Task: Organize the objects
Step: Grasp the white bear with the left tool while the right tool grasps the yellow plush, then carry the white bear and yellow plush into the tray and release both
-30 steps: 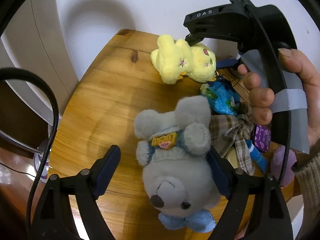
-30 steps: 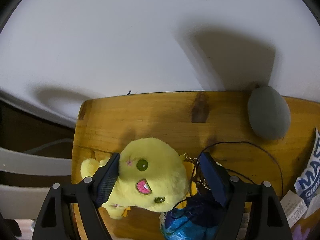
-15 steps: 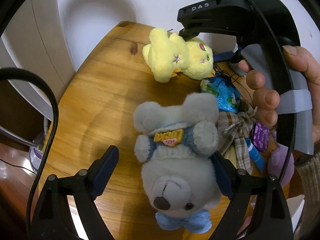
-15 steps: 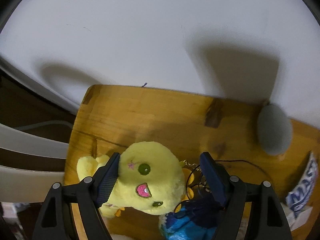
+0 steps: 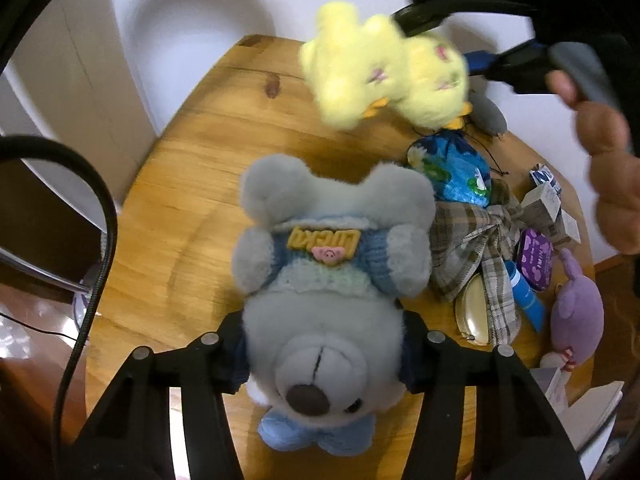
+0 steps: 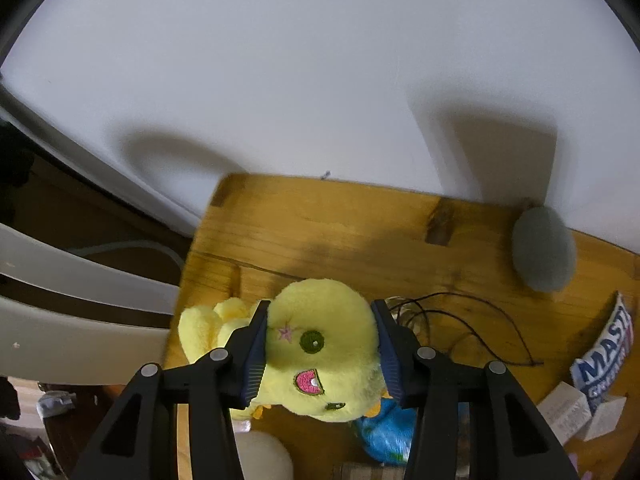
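A grey teddy bear [image 5: 324, 264] in a blue knit top lies on its back on the wooden table [image 5: 192, 168], head toward me. My left gripper [image 5: 322, 354] has its jaws closing, and both pads press the sides of the bear's head. A yellow plush toy [image 6: 320, 348] with green eyes sits between the pads of my right gripper [image 6: 320, 356]. Those jaws are closing too and squeeze its head. In the left wrist view the yellow plush [image 5: 380, 76] hangs blurred above the table's far end, with a person's hand [image 5: 608, 168] on the right gripper's handle.
A blue patterned pouch [image 5: 452, 168], a plaid cloth [image 5: 476, 248], a purple plush [image 5: 576, 312] and small boxes [image 6: 568, 408] crowd the table's right side. A grey oval object [image 6: 544, 254] and a black cord [image 6: 460, 312] lie near the white wall. Bare wood shows left of the bear.
Both grippers have narrowed onto their toys: the left now pinches the bear's head, the right the yellow plush. The right gripper has risen, taking the yellow plush up off the table.
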`<state>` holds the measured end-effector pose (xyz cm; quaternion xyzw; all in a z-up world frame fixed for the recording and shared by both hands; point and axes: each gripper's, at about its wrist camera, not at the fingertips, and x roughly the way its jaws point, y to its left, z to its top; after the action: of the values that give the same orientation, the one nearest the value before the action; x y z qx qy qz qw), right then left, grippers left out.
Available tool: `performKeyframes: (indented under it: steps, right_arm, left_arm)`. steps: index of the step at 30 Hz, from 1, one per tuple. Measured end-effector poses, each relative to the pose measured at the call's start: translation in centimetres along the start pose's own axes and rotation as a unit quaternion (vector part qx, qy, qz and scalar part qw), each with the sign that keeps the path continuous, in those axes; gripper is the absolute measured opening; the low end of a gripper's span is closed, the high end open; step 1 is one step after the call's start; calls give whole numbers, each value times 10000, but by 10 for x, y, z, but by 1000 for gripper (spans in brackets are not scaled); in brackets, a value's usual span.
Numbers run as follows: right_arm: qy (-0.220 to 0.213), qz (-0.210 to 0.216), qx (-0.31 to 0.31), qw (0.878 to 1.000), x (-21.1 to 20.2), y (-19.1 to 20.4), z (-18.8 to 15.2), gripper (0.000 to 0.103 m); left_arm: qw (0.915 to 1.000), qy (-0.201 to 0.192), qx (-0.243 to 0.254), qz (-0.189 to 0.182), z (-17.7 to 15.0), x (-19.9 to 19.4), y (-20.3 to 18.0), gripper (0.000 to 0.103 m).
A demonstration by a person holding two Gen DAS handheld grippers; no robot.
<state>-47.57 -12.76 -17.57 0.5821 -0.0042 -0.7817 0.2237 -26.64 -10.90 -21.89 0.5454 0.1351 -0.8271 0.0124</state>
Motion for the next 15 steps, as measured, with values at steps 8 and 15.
performKeyframes:
  steps: [8, 15]
  right_arm:
    - [-553, 202, 134, 9982, -80, -21, -20, 49]
    - [-1005, 337, 440, 9934, -145, -33, -45, 49]
  left_arm:
    - [9989, -464, 96, -10, 2, -54, -6, 58]
    - [9960, -826, 310, -156, -4, -110, -23, 58]
